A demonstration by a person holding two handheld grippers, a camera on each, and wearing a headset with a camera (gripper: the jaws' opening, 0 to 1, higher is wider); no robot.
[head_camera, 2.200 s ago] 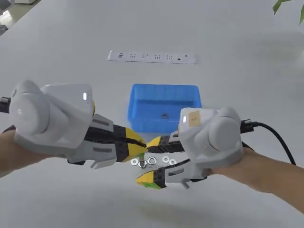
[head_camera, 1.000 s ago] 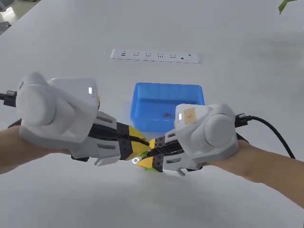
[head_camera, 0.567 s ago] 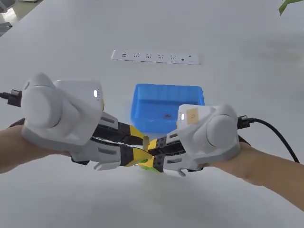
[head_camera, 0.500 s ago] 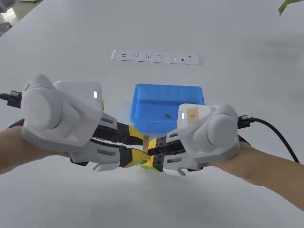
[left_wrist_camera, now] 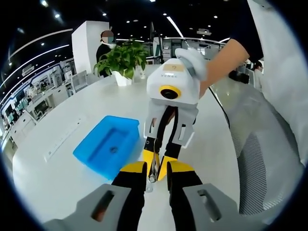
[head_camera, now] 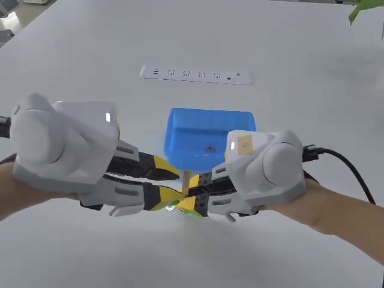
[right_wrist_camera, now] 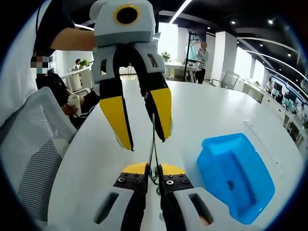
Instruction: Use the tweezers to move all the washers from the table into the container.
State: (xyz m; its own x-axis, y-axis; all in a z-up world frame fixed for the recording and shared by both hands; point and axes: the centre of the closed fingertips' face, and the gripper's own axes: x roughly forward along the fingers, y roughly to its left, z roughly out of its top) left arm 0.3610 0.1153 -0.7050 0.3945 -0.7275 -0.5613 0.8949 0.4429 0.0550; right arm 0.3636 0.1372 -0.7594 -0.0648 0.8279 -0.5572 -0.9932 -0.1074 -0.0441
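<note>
On the white surface [head_camera: 282, 66], just in front of the blue container [head_camera: 180, 129], the two tools meet tip to tip.

Right tool [right_wrist_camera: 154, 169]: jaws clenched on the tweezers [right_wrist_camera: 153, 139], gripping them low on the shank. The tweezers stand nearly upright; in the right gripper view their thin arms rise straight up from between the yellow pads.

Left tool [right_wrist_camera: 145, 138]: jaws released and spread, one on either side of the upper part of the tweezers. The tweezers' top lies close beside one of its yellow pads; I cannot tell whether it touches. In the left gripper view the tweezers sit in the gap between the left tool's own pads, with the right tool facing it directly behind.

Washer [head_camera: 171, 207]: one shows on the surface, just beneath the left tool's lower jaw and close beside the right tool's tips. Other washers, if any, are hidden under the tools. The tweezers' tips are hidden, so I cannot tell if they carry anything.

The blue container is upright and open-topped, just beyond both tools and apart from them. A small dark piece [right_wrist_camera: 230, 184] lies on its floor.

A white power strip [head_camera: 195, 74] lies well beyond the container. A potted plant [left_wrist_camera: 122, 60] stands at the far end of the surface.
</note>
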